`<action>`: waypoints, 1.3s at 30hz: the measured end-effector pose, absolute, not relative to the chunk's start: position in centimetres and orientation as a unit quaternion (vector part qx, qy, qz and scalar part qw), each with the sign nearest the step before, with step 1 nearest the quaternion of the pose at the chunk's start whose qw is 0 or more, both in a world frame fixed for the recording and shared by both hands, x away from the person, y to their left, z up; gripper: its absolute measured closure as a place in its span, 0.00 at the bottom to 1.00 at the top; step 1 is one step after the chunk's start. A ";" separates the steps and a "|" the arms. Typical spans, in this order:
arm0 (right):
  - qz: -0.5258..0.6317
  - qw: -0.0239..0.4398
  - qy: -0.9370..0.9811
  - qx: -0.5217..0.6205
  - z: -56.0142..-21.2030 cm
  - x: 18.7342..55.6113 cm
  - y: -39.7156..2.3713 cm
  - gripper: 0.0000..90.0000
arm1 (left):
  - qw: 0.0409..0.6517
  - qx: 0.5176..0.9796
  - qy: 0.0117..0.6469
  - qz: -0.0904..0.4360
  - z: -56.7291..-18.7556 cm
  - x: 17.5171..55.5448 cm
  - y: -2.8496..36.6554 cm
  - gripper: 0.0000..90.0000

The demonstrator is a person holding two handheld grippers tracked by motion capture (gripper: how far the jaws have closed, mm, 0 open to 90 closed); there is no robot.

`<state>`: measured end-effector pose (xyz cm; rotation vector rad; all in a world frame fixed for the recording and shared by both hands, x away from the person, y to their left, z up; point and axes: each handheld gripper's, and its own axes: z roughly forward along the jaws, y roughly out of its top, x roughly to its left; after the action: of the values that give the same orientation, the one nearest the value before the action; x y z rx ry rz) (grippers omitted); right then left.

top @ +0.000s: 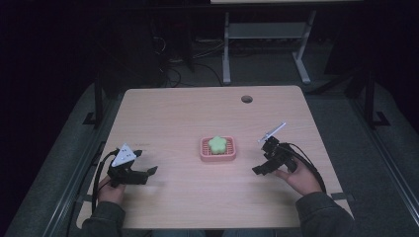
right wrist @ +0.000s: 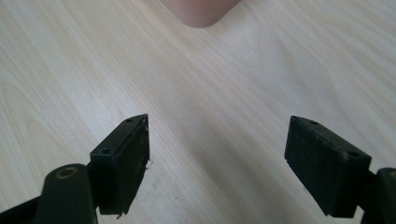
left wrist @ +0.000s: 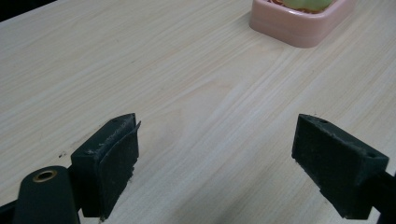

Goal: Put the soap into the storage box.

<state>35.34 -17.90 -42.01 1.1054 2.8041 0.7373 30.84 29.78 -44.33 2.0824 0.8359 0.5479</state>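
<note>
High view: a light wooden table [top: 178,118] carries a pink tray [top: 218,149] near its middle, and a green flower-shaped piece [top: 217,143] lies inside the tray. A round hole [top: 246,98] in the table sits beyond the tray, toward the far edge. The left gripper [top: 143,165], held in the person's left hand [top: 109,189], rests left of the tray and nearer the person, well apart from it; a grey three-cornered plate [top: 123,155] tops it. The right gripper [top: 264,165], held in the right hand [top: 300,177], lies right of the tray, also well apart, with a thin pale rod [top: 272,132] rising from its top. Dark sleeves [top: 323,213] enter from the near edge. A metal stand [top: 267,39] is on the floor beyond the table.

Left gripper view: the two black jaws stand wide apart with bare table between them and nothing held. The tray [left wrist: 299,25] lies ahead of the jaws, at the upper right, with the green piece [left wrist: 308,3] just showing over its rim.

Right gripper view: the jaws are likewise spread wide over bare wood grain and grip nothing. A rounded pink corner of the tray [right wrist: 201,11] shows at the top, ahead of the jaws and slightly toward the left jaw, clear of both. Whether the jaws touch the table cannot be told from either gripper view.
</note>
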 end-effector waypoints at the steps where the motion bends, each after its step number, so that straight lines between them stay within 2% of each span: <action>1: 0.238 0.020 0.902 0.359 -42.1 35.2 -18.0 0.24 | 0.405 0.824 0.331 0.217 -44.4 30.8 29.8 0.16; 39: 0.269 0.033 0.872 0.407 -44.2 29.5 -23.6 0.25 | 0.390 0.835 0.323 0.217 -44.5 30.9 29.7 0.16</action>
<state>29.54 -23.63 -44.16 1.2528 2.6841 0.8264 30.85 29.70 -44.50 2.1219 0.8214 0.5522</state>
